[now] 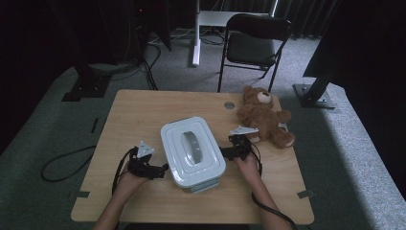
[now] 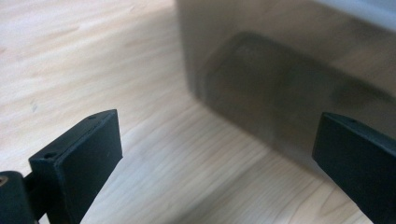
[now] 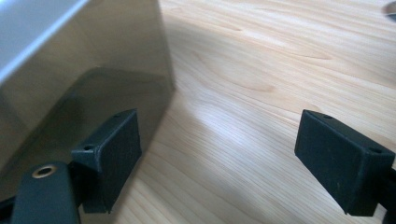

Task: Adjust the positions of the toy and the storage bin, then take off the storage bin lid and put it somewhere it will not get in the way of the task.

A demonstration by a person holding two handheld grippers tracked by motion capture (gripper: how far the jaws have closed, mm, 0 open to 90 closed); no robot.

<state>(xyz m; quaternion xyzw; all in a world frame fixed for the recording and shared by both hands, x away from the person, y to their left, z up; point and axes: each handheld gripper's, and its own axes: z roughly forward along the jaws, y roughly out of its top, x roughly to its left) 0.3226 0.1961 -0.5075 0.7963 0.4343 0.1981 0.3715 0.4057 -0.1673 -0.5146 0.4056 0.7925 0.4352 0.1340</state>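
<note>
A pale lidded plastic box [image 1: 193,151] with a grey handle on its lid sits in the middle of the wooden table [image 1: 143,115]. My left gripper [image 1: 160,168] lies at the box's left side, jaws wide apart and empty; the left gripper view has the box's translucent wall [image 2: 280,88] just ahead of them. My right gripper [image 1: 225,152] is at the box's right side, also open with nothing between its jaws. In the right gripper view the box's wall [image 3: 79,79] stands beside its left jaw. A person's hands hold both grippers.
A brown teddy bear [image 1: 263,117] lies at the table's back right, close to the right hand. A small round grey disc [image 1: 229,105] is set in the tabletop near it. A black folding chair [image 1: 253,43] stands beyond the table.
</note>
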